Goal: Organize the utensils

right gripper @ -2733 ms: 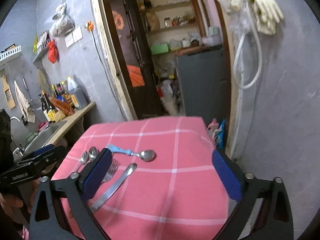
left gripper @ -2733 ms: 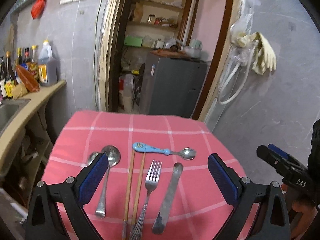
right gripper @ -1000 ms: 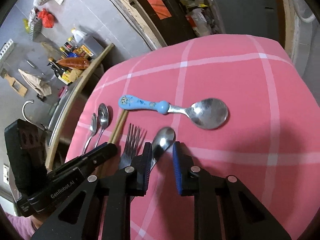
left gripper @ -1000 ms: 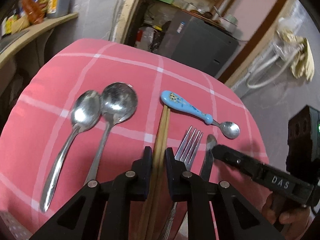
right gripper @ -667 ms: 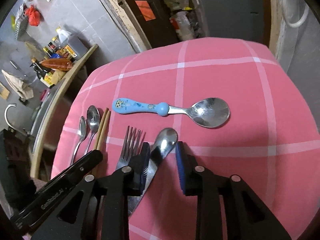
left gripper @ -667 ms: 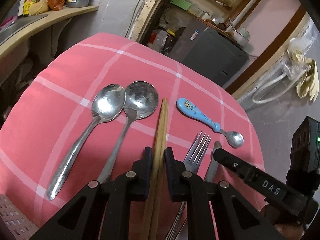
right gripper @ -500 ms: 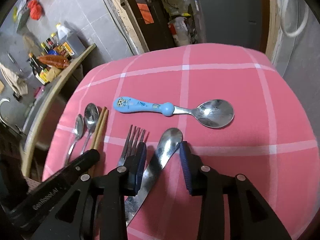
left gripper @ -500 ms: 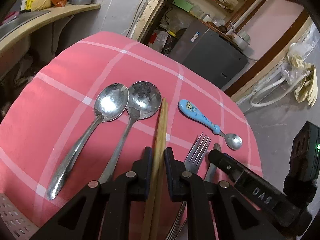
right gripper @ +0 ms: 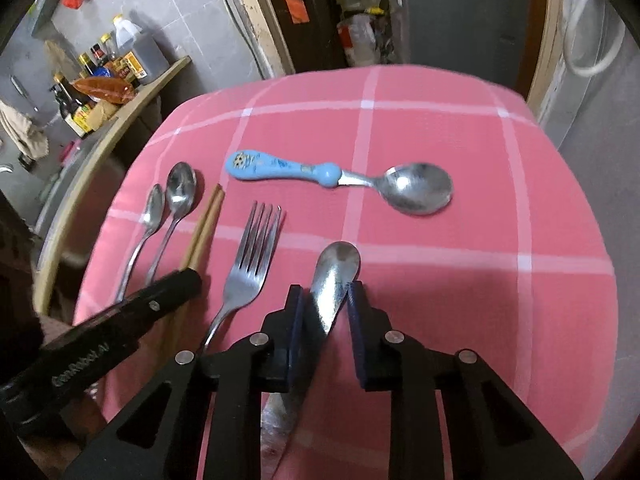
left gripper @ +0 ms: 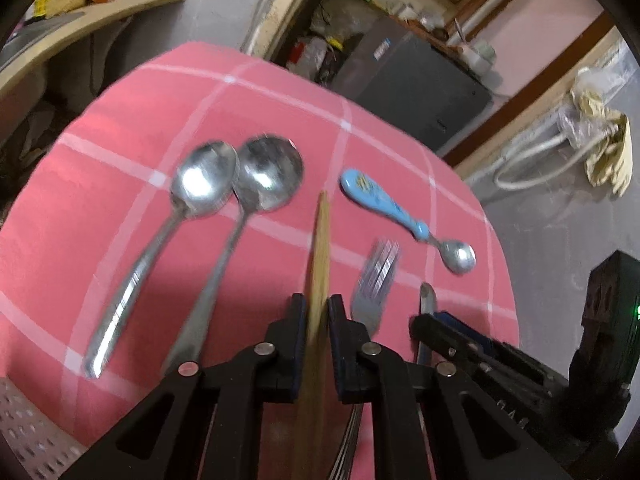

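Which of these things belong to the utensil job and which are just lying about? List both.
Job:
- chopsticks, in the left claw
- table knife, between the right claw pads
- fork
- two steel spoons
- blue-handled spoon

Lying about:
- sauce bottles on the counter
- gloves on the wall
- grey cabinet

Bare pink tablecloth point(right gripper: 460, 300) right of knife point(right gripper: 334, 276), fork point(right gripper: 250, 256) close on its left
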Demonstrator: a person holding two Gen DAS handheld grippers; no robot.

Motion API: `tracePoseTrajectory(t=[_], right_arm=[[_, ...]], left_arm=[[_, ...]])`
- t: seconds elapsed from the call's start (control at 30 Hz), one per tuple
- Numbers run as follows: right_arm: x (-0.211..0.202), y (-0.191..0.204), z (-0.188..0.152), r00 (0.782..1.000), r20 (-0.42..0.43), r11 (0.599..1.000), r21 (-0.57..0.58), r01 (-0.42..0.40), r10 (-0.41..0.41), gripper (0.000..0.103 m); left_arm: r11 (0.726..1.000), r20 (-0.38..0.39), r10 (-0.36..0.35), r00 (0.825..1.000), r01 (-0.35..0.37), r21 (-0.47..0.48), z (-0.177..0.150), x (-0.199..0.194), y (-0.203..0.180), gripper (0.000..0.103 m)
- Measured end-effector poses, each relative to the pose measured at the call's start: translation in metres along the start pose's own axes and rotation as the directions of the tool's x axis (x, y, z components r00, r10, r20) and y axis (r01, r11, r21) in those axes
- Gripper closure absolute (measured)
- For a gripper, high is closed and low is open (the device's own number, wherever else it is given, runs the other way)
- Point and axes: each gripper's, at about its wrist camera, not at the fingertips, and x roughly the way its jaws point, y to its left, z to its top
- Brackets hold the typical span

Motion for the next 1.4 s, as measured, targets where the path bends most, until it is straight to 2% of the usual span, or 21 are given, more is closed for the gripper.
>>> tracePoseTrajectory(t=[0.17,0.33,0.57,0.73,1.07,1.4], right_arm=[[-0.005,-0.021,-0.002,0.993,-0.02,0.989,0.097,-0.115,0.117,0.084],[-0.007,-0.027,-0.007,0.986,-0.024,0.98,0.118,-0.161,0.165,0.085],[-0.01,-0.05,-0.02,0.969,-0.026,0.954,0.185,-0.236,0.245,0.085],[-0.003,-0.038,-0.037,0.964,-0.012,0.943,0.212,-0.258,0.266,0.085],[-0.037,-0.034,-0.056,0.949,0.116,0.93,0.197,-0.312,0.294,0.087],[-0.075,-0.03,-0.067,0.942,0.212,0.949,0.127,-0.289,0.259,0.088]], left_arm=[[0.999,-0.061,-0.004,0.998,0.006,0.032,-0.006,-0.002,-0.006,0.096],[1.0,-0.09,-0.03,0.995,0.031,0.003,-0.004,-0.001,-0.003,0.096],[0.999,-0.129,-0.042,0.991,0.045,0.026,-0.009,0.0,-0.009,0.096],[0.998,-0.139,-0.052,0.989,0.056,0.026,-0.015,-0.003,-0.014,0.096],[0.992,-0.074,-0.091,0.993,0.097,0.083,-0.016,-0.029,-0.031,0.096],[0.981,-0.017,-0.127,0.992,0.128,0.143,-0.023,-0.06,-0.042,0.096]])
